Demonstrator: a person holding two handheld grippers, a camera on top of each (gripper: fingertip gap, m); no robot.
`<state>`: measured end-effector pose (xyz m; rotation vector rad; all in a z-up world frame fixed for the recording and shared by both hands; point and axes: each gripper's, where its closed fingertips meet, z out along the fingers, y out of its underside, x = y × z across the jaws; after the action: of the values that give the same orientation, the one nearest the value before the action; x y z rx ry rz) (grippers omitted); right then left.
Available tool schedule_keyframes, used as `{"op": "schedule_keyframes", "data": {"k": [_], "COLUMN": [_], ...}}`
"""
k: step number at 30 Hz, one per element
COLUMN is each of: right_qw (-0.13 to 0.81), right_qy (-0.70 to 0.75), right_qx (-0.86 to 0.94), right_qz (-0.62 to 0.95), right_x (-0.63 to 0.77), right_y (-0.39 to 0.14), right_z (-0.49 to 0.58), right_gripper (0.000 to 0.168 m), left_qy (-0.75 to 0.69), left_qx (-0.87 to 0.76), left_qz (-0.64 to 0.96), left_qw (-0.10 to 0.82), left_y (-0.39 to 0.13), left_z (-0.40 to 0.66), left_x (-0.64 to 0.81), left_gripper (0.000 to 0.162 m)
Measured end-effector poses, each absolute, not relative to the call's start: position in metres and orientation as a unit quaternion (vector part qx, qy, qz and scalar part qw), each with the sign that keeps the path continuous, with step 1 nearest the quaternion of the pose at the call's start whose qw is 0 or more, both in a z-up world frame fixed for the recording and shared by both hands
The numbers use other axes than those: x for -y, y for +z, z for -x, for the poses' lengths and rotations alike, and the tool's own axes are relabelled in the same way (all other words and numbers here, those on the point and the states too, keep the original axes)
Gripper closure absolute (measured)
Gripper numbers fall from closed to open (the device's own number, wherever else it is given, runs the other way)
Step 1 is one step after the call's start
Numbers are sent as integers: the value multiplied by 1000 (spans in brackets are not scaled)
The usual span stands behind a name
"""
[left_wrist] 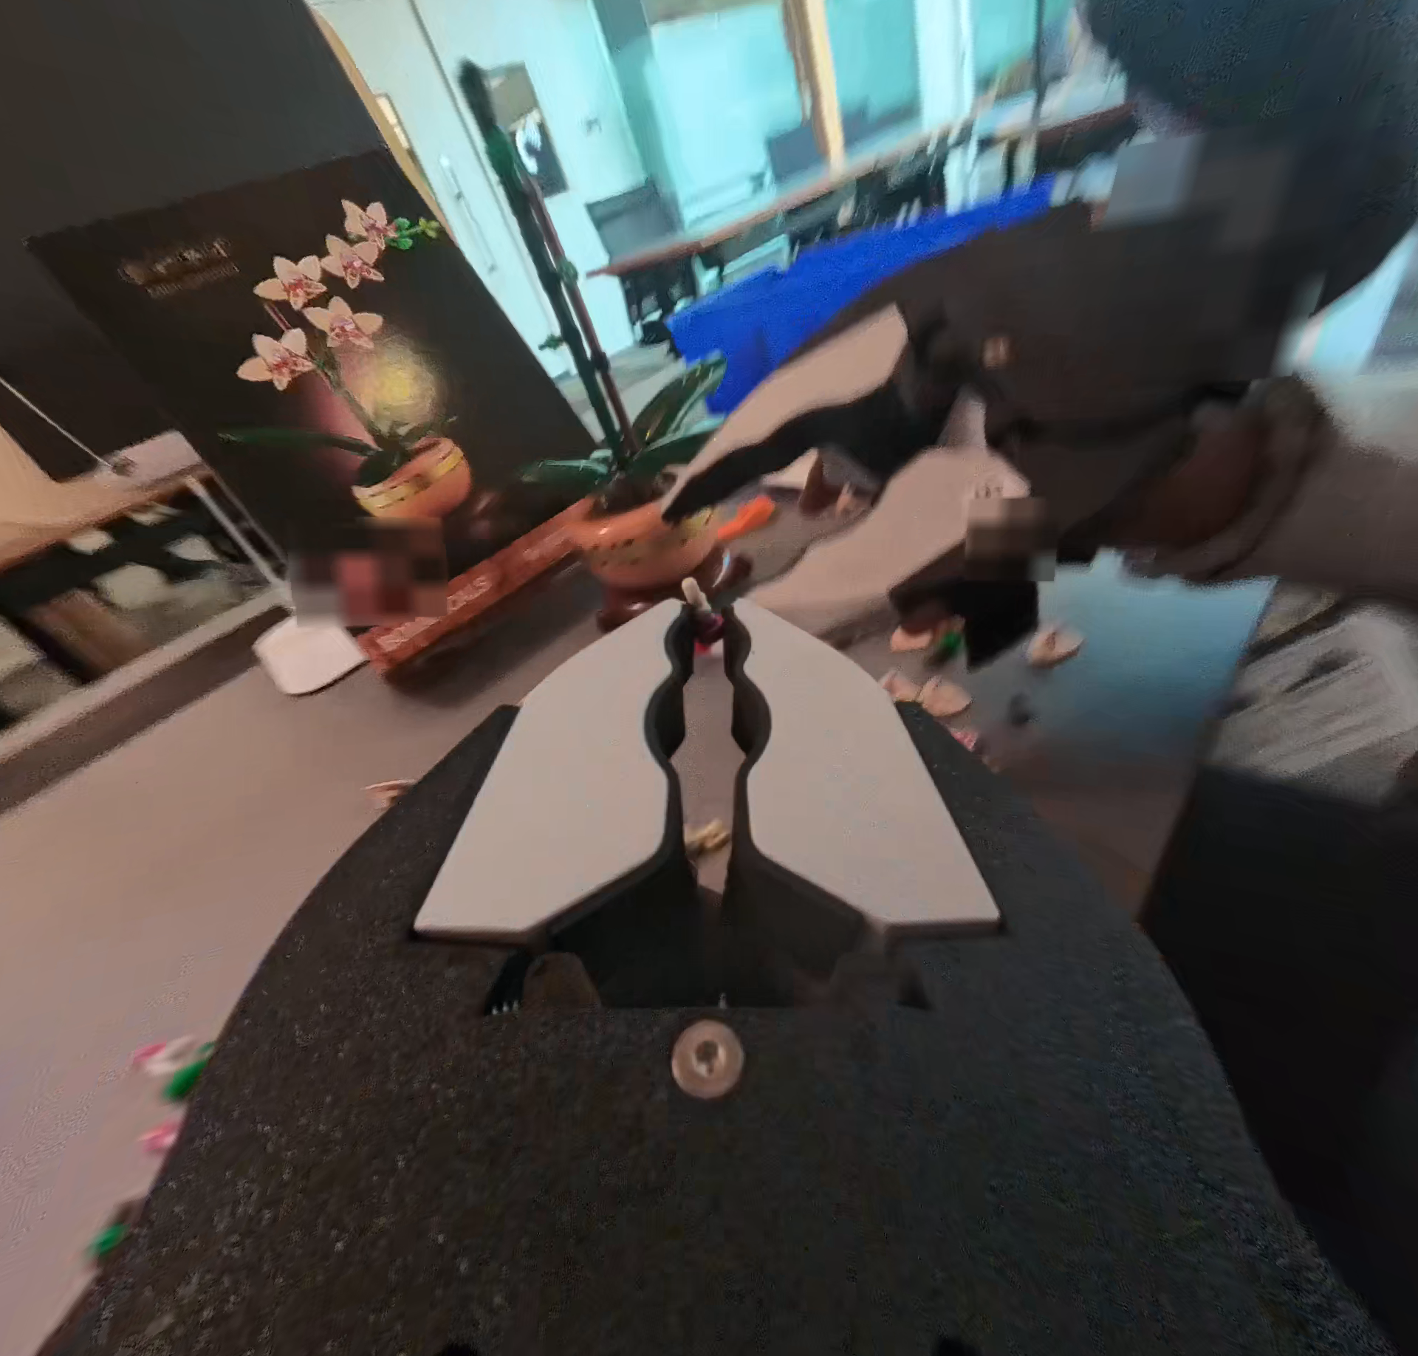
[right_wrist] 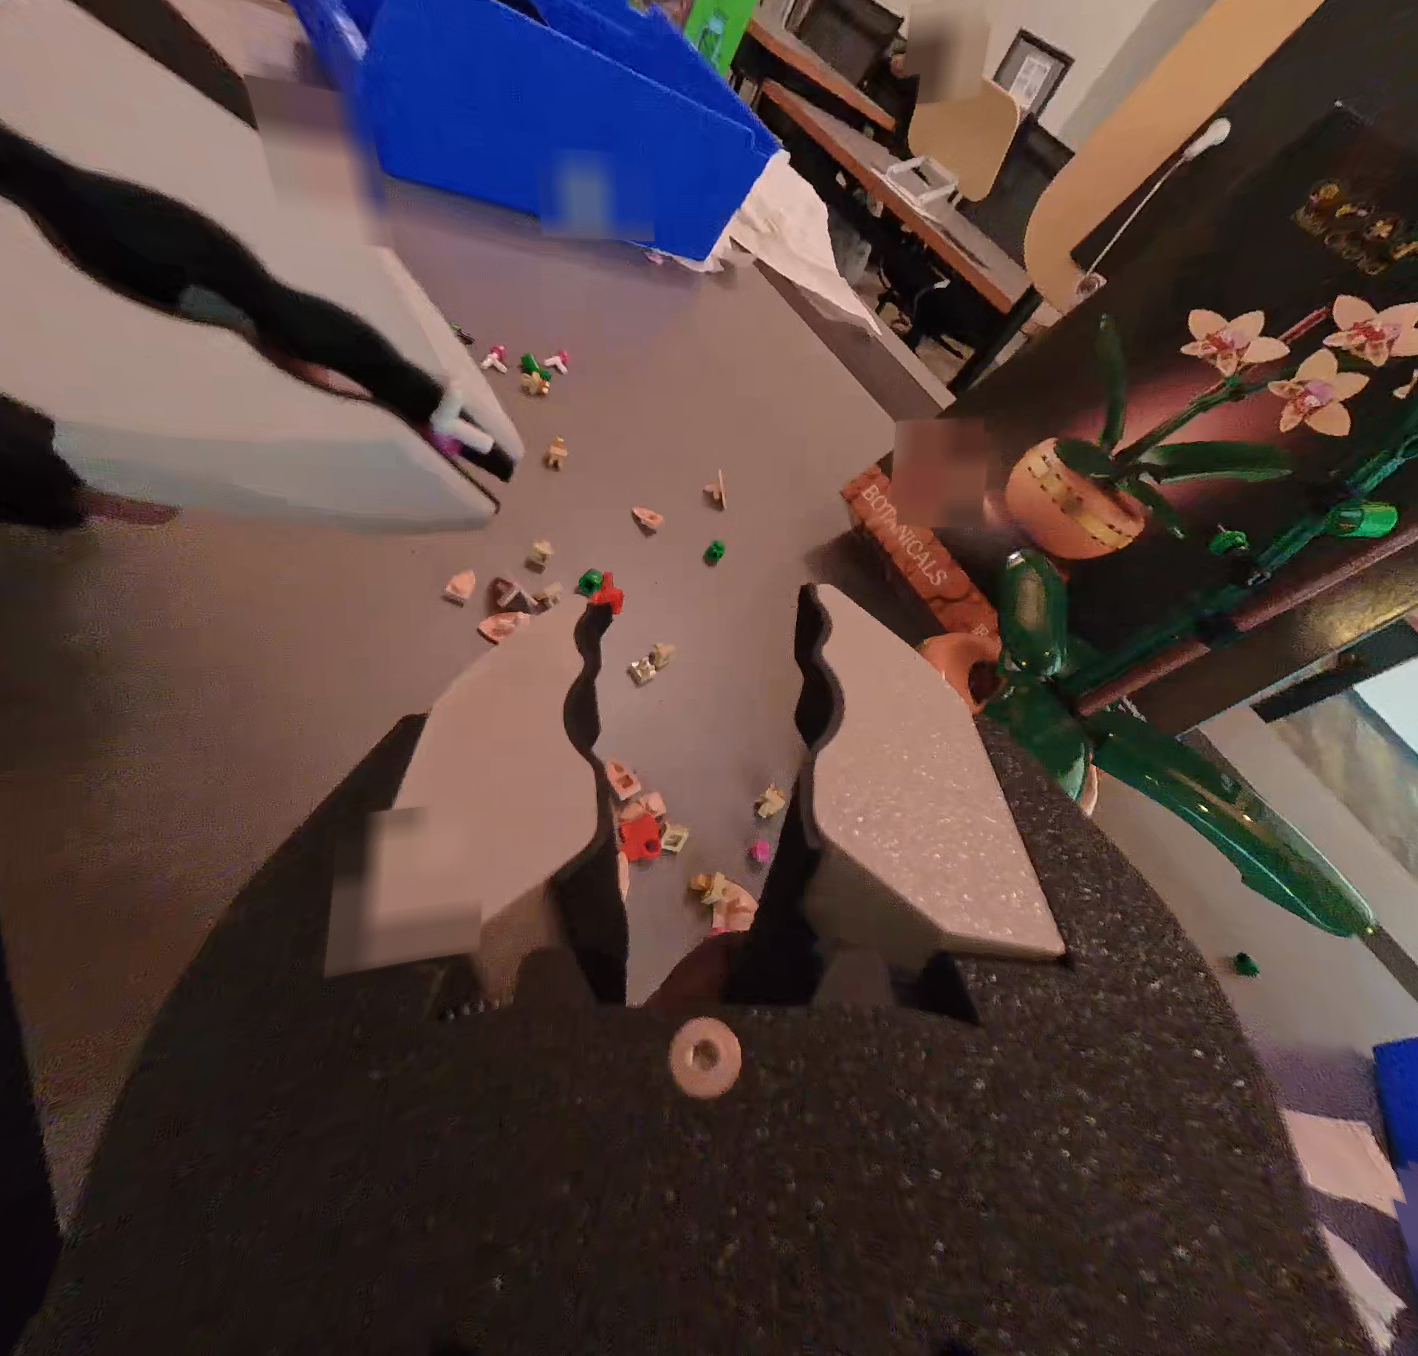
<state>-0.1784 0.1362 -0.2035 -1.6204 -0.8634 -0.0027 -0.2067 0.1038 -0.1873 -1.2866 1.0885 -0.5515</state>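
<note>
My left gripper (left_wrist: 702, 617) is shut on a small white and pink brick piece (left_wrist: 697, 604) at its tips, held above the grey table (left_wrist: 230, 820). It also shows in the right wrist view (right_wrist: 479, 444), upper left, with the piece (right_wrist: 459, 425) between its tips. Just beyond it stands a brick-built orchid with a tan pot (left_wrist: 652, 544), dark stems and green leaves (right_wrist: 1036, 628). My right gripper (right_wrist: 702, 613) is open and empty, low over loose small pieces (right_wrist: 644, 820) on the table. In the left wrist view its fingers (left_wrist: 767, 429) reach over the pot.
The black orchid box (left_wrist: 322, 368) stands behind the pot, also seen at the right of the right wrist view (right_wrist: 1266, 437). A blue bin (right_wrist: 537, 107) sits at the table's far side with white paper (right_wrist: 790, 237) beside it. Several small pieces (right_wrist: 537, 552) lie scattered across the table.
</note>
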Motion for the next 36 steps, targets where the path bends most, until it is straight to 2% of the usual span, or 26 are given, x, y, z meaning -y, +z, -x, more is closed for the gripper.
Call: {"op": "schedule_keyframes", "data": {"k": [2, 4, 8, 12, 13, 14, 15, 17, 19, 22, 23, 24, 25, 26, 30, 33, 36], "right_qw": [610, 617, 666, 639, 642, 647, 648, 672, 641, 632, 637, 641, 645, 646, 612, 577, 541], "right_qy": [-16, -89, -139, -178, -175, -165, -168, -138, -161, -160, -160, -151, -123, -68, 192, 281, 304], "right_qx": [394, 422, 448, 514, 524, 532, 522, 504, 505, 507, 505, 499, 491, 478, 393, 343, 325], "right_qz": [687, 658, 580, 544, 532, 520, 529, 525, 555, 564, 561, 563, 573, 591, 659, 686, 713], "right_x": [-133, -136, -132, -132, -129, -125, -125, -120, -128, -129, -129, -127, -126, -124, -111, -113, -116], "right_y": [-204, -199, -165, -166, -166, -164, -163, -153, -164, -174, -173, -172, -172, -173, -169, -171, -184], "right_z": [181, 177, 186, 199, 203, 207, 205, 203, 191, 186, 187, 186, 187, 191, 211, 215, 219], "right_gripper": [116, 108, 106, 96, 95, 81, 94, 99, 94, 96, 102, 114, 133, 142, 149, 156, 156], "left_qy": [-302, -288, -267, -402, -387, -343, -287, -231, -264, -243, -241, -248, -261, -272, -212, -129, -50], "left_qx": [-445, -434, -433, -426, -437, -459, -470, -476, -457, -467, -471, -474, -472, -466, -473, -496, -521], "left_qz": [575, 591, 580, 543, 567, 602, 648, 693, 665, 650, 636, 621, 611, 605, 604, 585, 552], "left_qw": [616, 616, 636, 601, 581, 556, 526, 490, 528, 549, 562, 573, 580, 586, 606, 628, 649], "left_y": [-180, -180, -177, -160, -170, -191, -217, -244, -221, -206, -199, -194, -189, -186, -194, -198, -198], "left_z": [204, 211, 223, 208, 205, 203, 207, 218, 218, 220, 219, 218, 216, 214, 216, 218, 218], "left_x": [-106, -116, -118, -98, -106, -120, -139, -159, -155, -149, -145, -140, -135, -132, -136, -137, -136], "left_gripper": [156, 156, 156, 156, 156, 156, 156, 156, 156, 156, 156, 156, 156, 156, 156, 156, 156]}}
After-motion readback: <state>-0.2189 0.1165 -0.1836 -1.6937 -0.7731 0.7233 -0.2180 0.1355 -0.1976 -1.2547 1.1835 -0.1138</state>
